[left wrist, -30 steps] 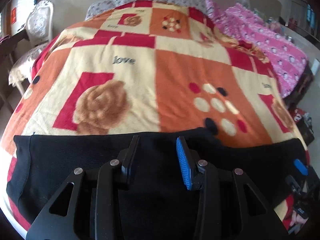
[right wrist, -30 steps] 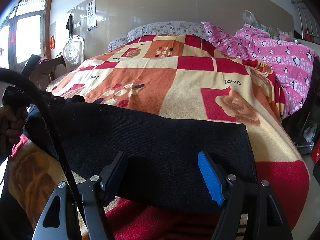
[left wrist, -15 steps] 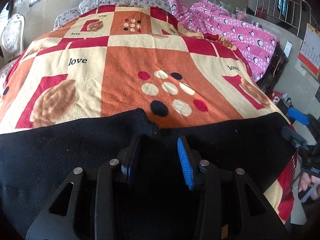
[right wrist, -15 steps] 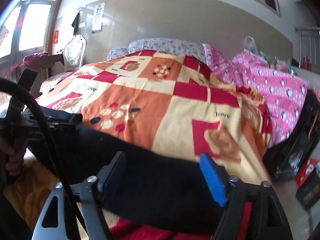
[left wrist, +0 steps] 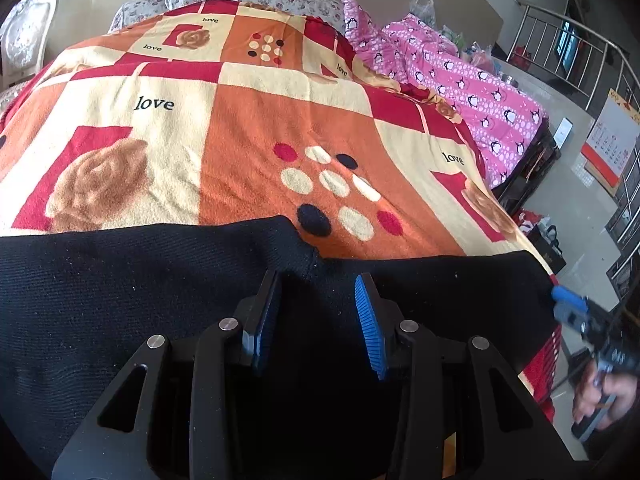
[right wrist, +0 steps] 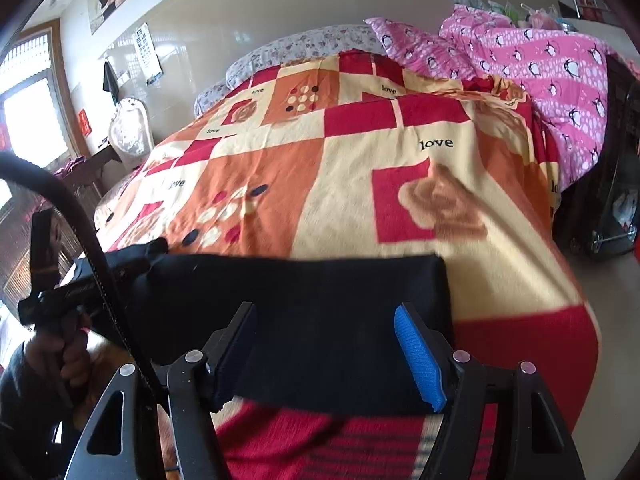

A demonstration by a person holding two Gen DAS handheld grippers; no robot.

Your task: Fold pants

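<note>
Black pants (left wrist: pixel 120 300) lie flat across the near edge of the bed, also in the right wrist view (right wrist: pixel 320 300). My left gripper (left wrist: pixel 316 292) is open and hovers over the pants near a small bump in their far edge. It shows at the left of the right wrist view (right wrist: pixel 120 264). My right gripper (right wrist: pixel 324 320) is open over the pants' right end, and appears at the right edge of the left wrist view (left wrist: pixel 568 300). Neither holds cloth.
The bed carries an orange, red and cream "love" blanket (left wrist: pixel 260 132). Pink penguin bedding (left wrist: pixel 460 88) is piled along the right side. A white chair (right wrist: pixel 128 132) stands at the left. Floor and a railing (left wrist: pixel 580 52) lie right.
Both grippers shifted a little over the pants and the views swung. The pants lie as before; the jaws stay open.
</note>
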